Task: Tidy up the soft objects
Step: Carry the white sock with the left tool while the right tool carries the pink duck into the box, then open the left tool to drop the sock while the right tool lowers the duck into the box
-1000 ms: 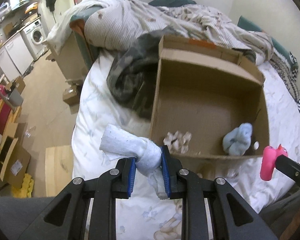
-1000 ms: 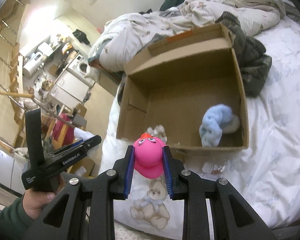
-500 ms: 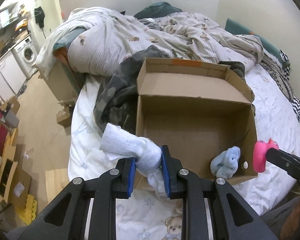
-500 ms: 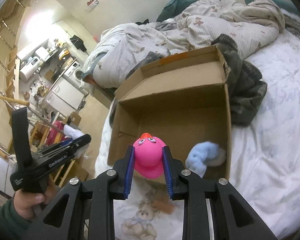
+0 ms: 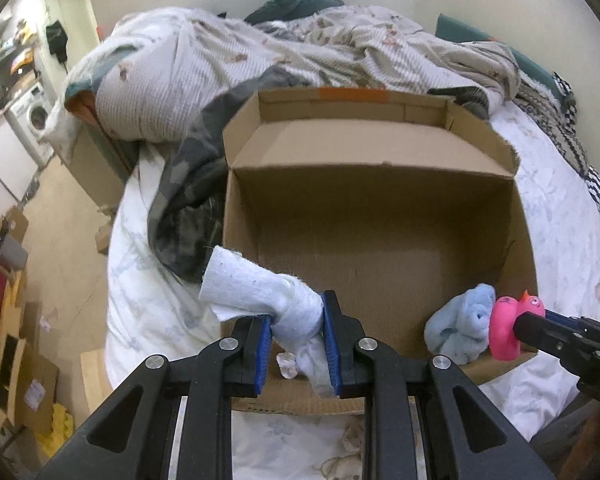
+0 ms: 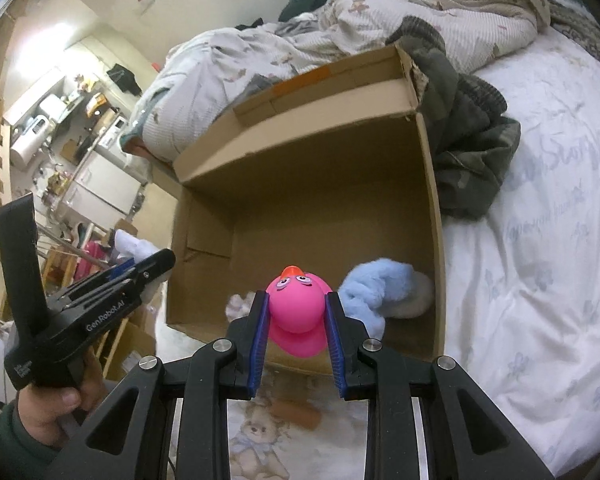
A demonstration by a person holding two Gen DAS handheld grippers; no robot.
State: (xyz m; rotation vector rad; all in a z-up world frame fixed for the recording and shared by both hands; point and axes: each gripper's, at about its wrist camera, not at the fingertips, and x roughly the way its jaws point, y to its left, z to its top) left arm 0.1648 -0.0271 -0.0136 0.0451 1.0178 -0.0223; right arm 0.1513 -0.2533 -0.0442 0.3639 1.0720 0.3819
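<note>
An open cardboard box (image 5: 380,184) (image 6: 428,184) lies on the bed. My left gripper (image 5: 296,320) is shut on a white rolled sock (image 5: 260,292), held over the box's near left corner. My right gripper (image 6: 294,312) is shut on a pink rubber duck (image 6: 298,312), held over the box's near edge; the duck also shows at the right of the left wrist view (image 5: 508,328). A light blue fluffy sock (image 5: 460,328) (image 6: 380,292) lies in the box's near right corner. A small pale soft item (image 5: 286,362) (image 6: 238,304) lies inside near the front wall.
A dark camouflage garment (image 5: 192,200) (image 6: 468,160) lies against the box's far side. A rumpled striped duvet (image 5: 260,60) is heaped behind. The white sheet (image 6: 540,260) spreads to the right. The floor, cardboard boxes (image 5: 8,360) and a washing machine (image 5: 32,116) are at left.
Both grippers have moved forward over the box's near edge with their items still held. The box fills more of both views.
</note>
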